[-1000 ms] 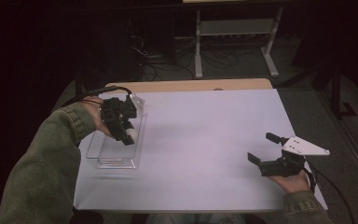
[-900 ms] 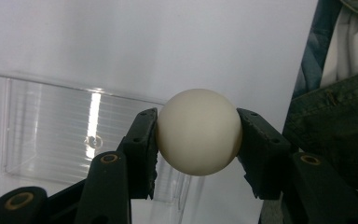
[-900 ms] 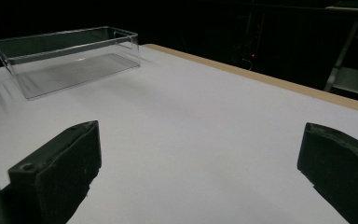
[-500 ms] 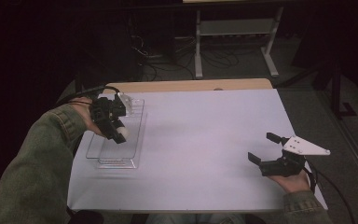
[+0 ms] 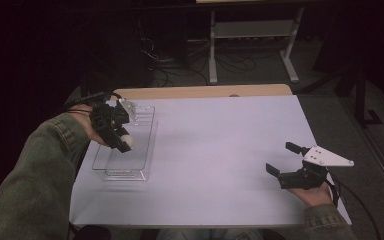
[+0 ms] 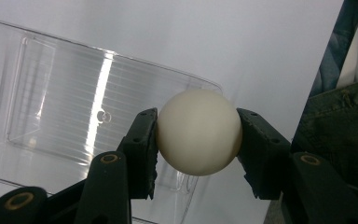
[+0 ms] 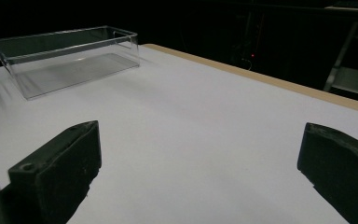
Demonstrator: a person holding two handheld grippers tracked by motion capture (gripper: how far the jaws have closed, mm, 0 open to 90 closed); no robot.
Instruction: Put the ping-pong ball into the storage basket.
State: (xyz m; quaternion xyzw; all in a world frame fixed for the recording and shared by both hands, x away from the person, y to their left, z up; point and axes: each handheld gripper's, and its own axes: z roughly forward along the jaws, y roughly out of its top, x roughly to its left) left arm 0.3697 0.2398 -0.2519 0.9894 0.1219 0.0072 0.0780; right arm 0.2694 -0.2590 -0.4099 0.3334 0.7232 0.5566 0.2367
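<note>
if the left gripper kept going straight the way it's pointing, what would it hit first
Most likely the clear plastic bin. The left gripper, shut on a white ball, points down into it, so the ball would probably meet the bin's floor first, though the depth is hard to judge.

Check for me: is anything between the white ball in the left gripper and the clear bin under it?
Nothing visible. The left gripper holds the white ball above the clear bin, whose top is open and whose floor looks bare. The right gripper sits far across the table.
</note>
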